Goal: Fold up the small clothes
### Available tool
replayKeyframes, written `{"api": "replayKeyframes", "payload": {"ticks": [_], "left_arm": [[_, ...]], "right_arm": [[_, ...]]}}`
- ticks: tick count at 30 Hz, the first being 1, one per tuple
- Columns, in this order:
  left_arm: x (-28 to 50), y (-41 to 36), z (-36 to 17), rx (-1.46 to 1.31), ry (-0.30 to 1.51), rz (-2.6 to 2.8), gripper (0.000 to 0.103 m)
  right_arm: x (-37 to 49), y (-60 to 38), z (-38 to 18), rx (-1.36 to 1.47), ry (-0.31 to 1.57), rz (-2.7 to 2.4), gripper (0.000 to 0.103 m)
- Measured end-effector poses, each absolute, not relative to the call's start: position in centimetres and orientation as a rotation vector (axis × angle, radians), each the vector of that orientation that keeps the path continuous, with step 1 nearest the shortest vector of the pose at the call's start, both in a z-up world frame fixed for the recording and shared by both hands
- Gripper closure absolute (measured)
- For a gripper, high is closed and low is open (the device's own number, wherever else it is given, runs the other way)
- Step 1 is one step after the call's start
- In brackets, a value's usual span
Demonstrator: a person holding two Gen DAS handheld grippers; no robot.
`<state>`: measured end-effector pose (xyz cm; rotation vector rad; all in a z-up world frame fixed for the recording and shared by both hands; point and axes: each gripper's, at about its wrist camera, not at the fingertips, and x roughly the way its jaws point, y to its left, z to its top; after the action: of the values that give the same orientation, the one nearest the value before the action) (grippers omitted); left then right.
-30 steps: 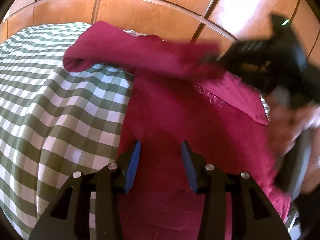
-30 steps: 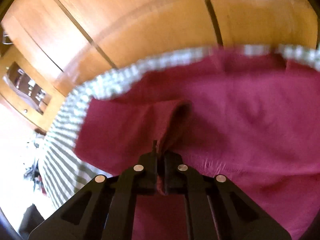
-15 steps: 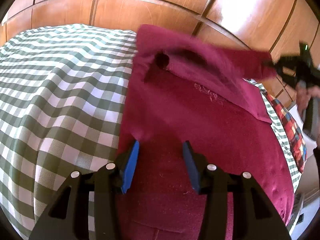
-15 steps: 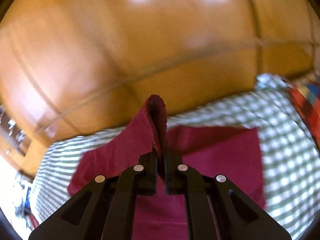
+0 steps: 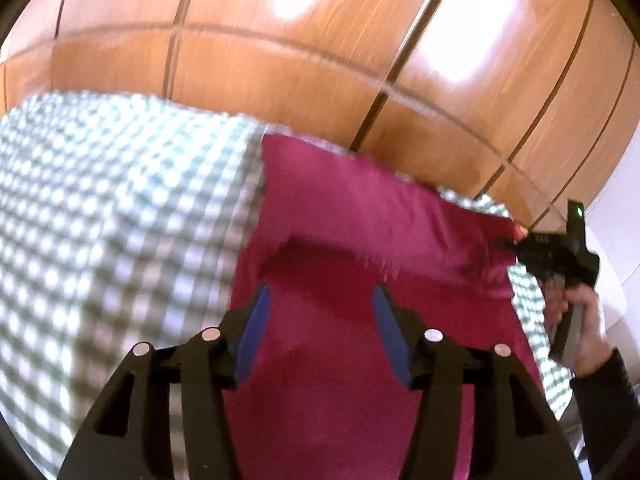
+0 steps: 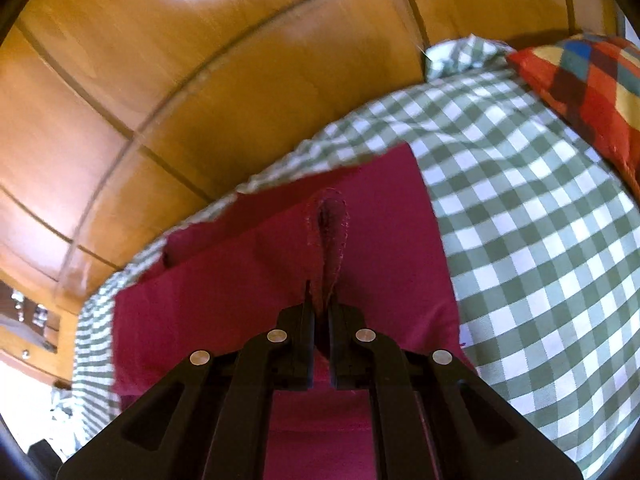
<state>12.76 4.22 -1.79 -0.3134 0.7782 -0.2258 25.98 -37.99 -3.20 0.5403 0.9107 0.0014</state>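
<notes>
On the green-checked bedcover [image 6: 520, 240], your crimson garment [image 5: 340, 216] is lying spread flat, one sleeve [image 6: 330, 240] lifted. Your right tool [image 6: 320, 320] is pinching that sleeve's cuff, jaws closed tight on the fabric. Your left tool [image 5: 320, 320] is hovering over the garment's body, blue pads [image 5: 252, 332] spread wide, gripping nothing. Beside the bedcover, a multicoloured cushion [image 6: 588, 80] is lying.
</notes>
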Motion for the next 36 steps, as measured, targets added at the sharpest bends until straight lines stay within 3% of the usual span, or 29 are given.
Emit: {"api": "replayKeyframes", "payload": {"ticks": [10,13,14,16,17,18,23,31,33,36], "left_arm": [[19.2,2.8,-1.5,-0.271,0.815,-0.195,0.048],[20.1,3.5,-1.1,-0.271,0.804,-0.179,0.041],[20.5,3.9,-1.0,-0.266,0.802,-0.169,0.041],[21.3,4.5,-1.0,-0.272,0.803,-0.152,0.04],[22.0,5.1,-1.1,-0.288,0.808,-0.142,0.039],[22.5,5.6,-1.2,-0.302,0.812,-0.138,0.038],[26.2,8.0,-2.8,-0.416,0.871,-0.159,0.036],[30.8,9.0,-5.5,-0.57,0.936,-0.233,0.035],[31.6,8.7,-6.2,-0.604,0.946,-0.259,0.037],[32.3,7.7,-6.4,-0.63,0.95,-0.325,0.053]], "right_arm": [[25.5,-38.3,-4.1,0.434,0.98,-0.044,0.099],[25.1,-38.4,-3.9,0.398,0.972,-0.062,0.099],[25.0,-38.3,-3.6,0.375,0.959,-0.073,0.093],[24.6,-38.3,-2.4,0.35,0.916,-0.088,0.056],[24.2,-38.3,-1.7,0.352,0.882,-0.095,0.025],[23.5,-38.2,-0.5,0.36,0.811,-0.101,0.022],[23.5,-35.6,1.0,0.323,0.756,0.017,0.022],[26.3,-32.8,-2.1,0.246,0.836,0.042,0.026],[26.4,-32.9,-2.7,0.247,0.843,0.035,0.026],[26.6,-33.1,-3.2,0.233,0.845,0.017,0.026]]}}
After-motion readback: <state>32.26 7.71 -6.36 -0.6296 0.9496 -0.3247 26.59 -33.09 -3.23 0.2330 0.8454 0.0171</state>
